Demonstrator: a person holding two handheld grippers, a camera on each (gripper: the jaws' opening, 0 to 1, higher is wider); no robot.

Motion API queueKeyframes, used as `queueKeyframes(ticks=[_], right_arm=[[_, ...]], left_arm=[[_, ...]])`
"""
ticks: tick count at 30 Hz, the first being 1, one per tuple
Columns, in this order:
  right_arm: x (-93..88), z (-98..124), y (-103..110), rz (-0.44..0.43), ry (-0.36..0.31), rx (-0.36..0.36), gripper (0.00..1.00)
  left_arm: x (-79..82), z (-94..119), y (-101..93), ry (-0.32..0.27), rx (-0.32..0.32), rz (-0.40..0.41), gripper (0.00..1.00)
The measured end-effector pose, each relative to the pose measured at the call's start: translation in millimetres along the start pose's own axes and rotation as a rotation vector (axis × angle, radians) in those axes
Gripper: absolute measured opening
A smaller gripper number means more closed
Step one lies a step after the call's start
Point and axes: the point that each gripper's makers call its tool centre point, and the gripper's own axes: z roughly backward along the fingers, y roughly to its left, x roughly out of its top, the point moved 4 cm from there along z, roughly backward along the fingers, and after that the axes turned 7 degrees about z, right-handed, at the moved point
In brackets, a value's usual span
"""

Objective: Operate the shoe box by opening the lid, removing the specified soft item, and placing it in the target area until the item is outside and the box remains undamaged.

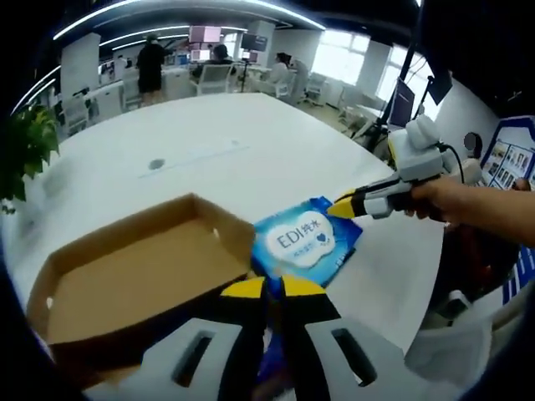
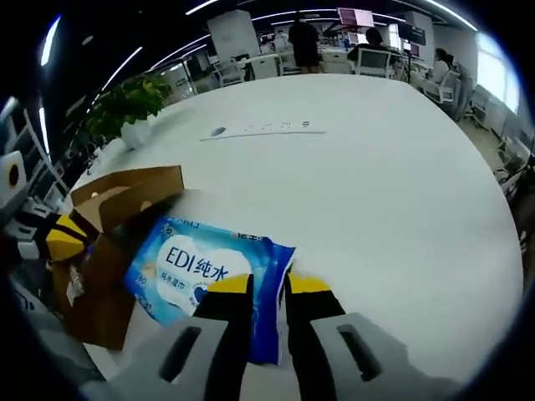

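Now your right gripper [image 2: 269, 286] pinches the wet wipes pack [image 2: 205, 271] on the white table [image 2: 376, 192].
Lower centre, your left gripper [image 1: 273, 288] is pressed together; the open shoe box [image 1: 125, 276] sits lower left, wipes just right of it.

- The tabletop [image 2: 393, 167] is white and broad, and it carries everything I work over.
- A brown cardboard shoe box [image 1: 142, 276] sits on it near the edge, lid up.
- Just beside the box lies a blue wet-wipes pack [image 1: 305, 242], its white label facing up; whether the two touch, I cannot tell.
- Farther across the tabletop there is a small dark round spot [image 1: 156, 164] and a thin pale strip [image 2: 263, 129].
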Motion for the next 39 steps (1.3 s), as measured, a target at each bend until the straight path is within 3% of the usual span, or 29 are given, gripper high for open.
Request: queueKeyframes(ticks=[16, 27, 39], right_arm=[[11.2, 35.9, 27.4, 0.101, -0.045, 0.049, 0.25], [22.0, 59.3, 59.6, 0.208, -0.064, 0.127, 0.28], [27.6, 68.1, 98.3, 0.33, -0.054, 0.208, 0.28]], left_arm=[[-7.5, 27.6, 23.1, -0.005, 0.037, -0.012, 0.06], [-25.5, 43.5, 39.9, 0.025, 0.066, -0.032, 0.11], [-48.2, 51.4, 62.1, 0.074, 0.104, -0.03, 0.14]])
